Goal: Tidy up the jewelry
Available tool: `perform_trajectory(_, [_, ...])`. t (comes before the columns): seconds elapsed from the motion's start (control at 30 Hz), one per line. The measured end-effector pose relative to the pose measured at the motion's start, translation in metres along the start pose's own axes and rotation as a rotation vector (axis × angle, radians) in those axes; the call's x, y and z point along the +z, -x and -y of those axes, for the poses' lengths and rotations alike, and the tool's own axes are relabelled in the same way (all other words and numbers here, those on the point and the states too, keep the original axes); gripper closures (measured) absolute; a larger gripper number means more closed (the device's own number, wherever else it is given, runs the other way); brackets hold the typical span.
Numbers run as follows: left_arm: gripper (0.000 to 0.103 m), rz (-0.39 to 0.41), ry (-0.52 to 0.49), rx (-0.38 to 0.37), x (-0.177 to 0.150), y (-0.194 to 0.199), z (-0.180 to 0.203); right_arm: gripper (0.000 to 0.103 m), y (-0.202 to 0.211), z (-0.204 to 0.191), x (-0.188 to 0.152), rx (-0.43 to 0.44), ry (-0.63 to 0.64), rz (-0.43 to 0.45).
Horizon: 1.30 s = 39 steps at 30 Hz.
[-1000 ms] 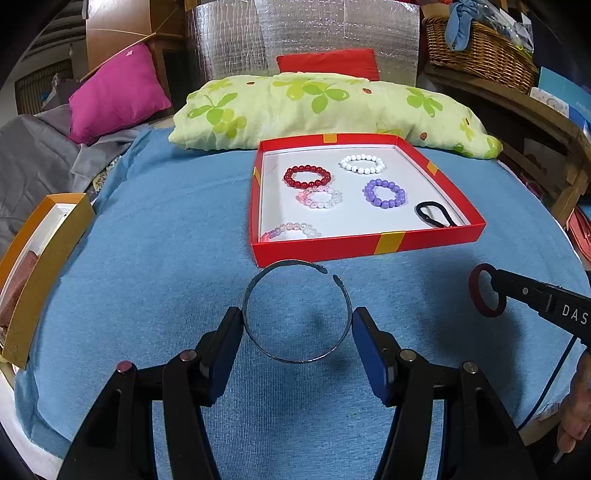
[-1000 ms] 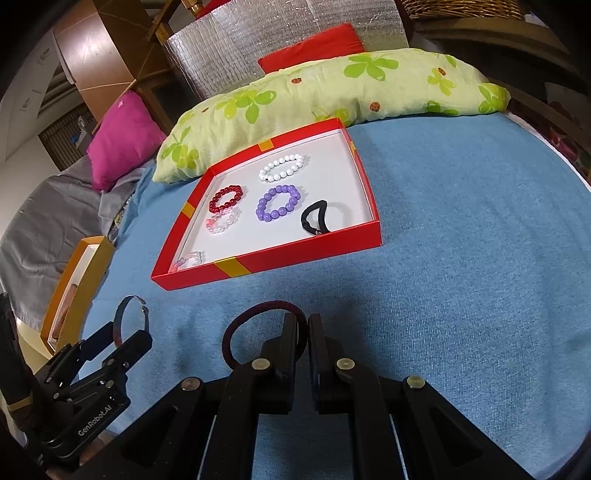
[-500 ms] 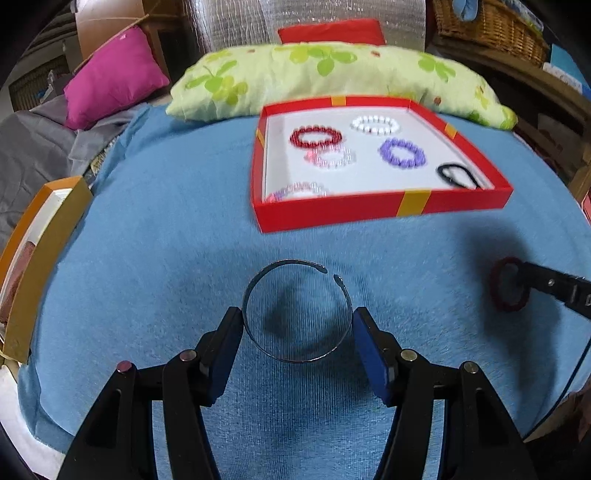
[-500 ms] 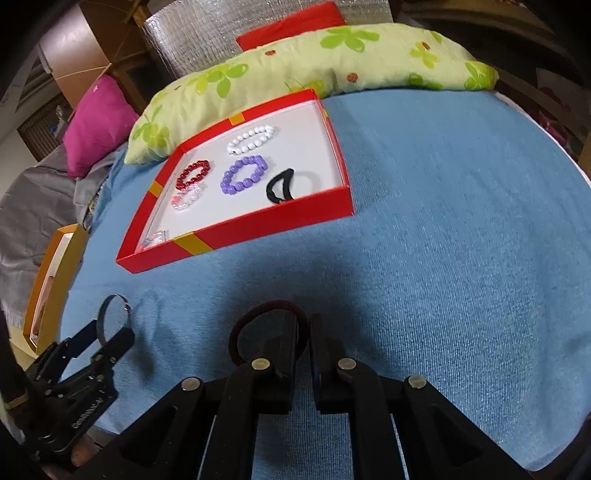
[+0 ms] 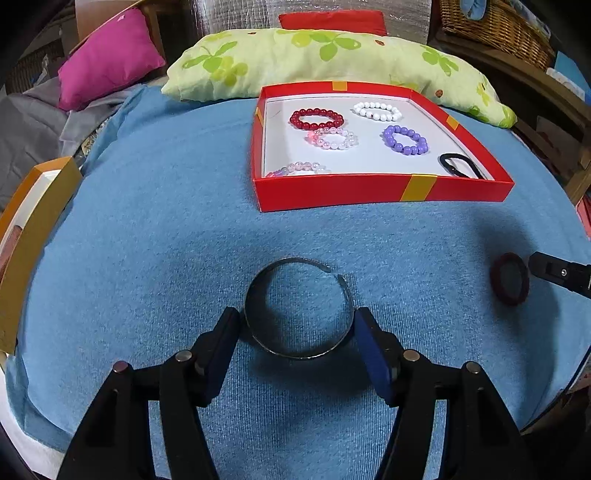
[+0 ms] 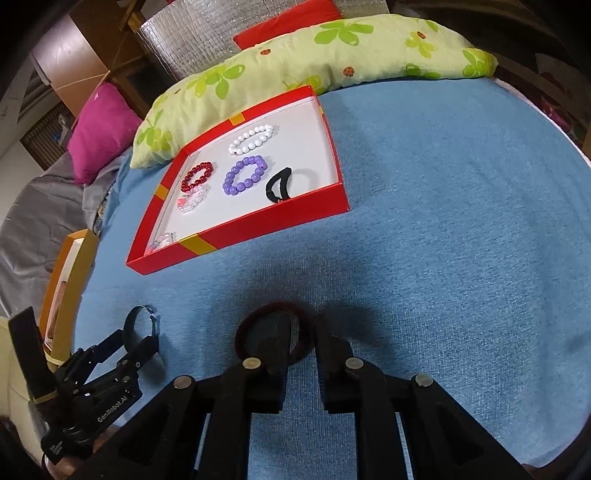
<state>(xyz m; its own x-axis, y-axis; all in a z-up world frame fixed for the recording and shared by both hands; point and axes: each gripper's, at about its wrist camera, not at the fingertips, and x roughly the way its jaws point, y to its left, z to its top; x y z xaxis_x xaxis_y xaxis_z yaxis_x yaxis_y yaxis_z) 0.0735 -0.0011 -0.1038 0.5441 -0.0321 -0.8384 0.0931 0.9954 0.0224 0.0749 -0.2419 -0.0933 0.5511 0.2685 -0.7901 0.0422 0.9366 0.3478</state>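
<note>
My left gripper (image 5: 297, 325) is shut on a silver open bangle (image 5: 295, 306), its pads against the ring's two sides, low over the blue cloth. It also shows in the right wrist view (image 6: 142, 334). My right gripper (image 6: 300, 334) has its jaws slightly apart around the rim of a dark red hair tie (image 6: 273, 334), which lies on the cloth; the tie also shows in the left wrist view (image 5: 509, 278). A red tray (image 5: 380, 192) ahead holds red, white, purple, pink and clear bead bracelets and a black hair tie (image 5: 461, 166).
A green floral pillow (image 5: 332, 59) lies behind the tray. A pink cushion (image 5: 107, 59) is at the far left. An orange box (image 5: 33, 229) sits at the cloth's left edge. A wicker basket (image 5: 495, 26) stands on a shelf at back right.
Both grippers have dropped lower toward the cloth. The right jaws have parted a little and the dark red hair tie now rests on the cloth. The left still holds the bangle.
</note>
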Motion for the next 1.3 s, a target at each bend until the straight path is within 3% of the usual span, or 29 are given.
perform_trajectory(0.23, [0.036,0.01,0.029,-0.028,-0.002,0.006,-0.014,0.088,0.005,0.001,0.0,-0.009,0.045,0.021])
perform_trajectory(0.5, [0.035,0.008,0.027,-0.063,-0.002,0.007,-0.014,0.088,-0.01,-0.011,-0.008,-0.044,0.12,-0.038])
perform_trajectory(0.97, [0.035,0.008,0.014,-0.038,-0.002,0.007,-0.011,0.089,-0.016,-0.025,-0.013,-0.122,0.201,0.007])
perform_trajectory(1.3, [0.035,0.013,0.002,-0.054,-0.002,0.011,-0.008,0.088,-0.018,-0.025,-0.014,-0.13,0.209,0.008])
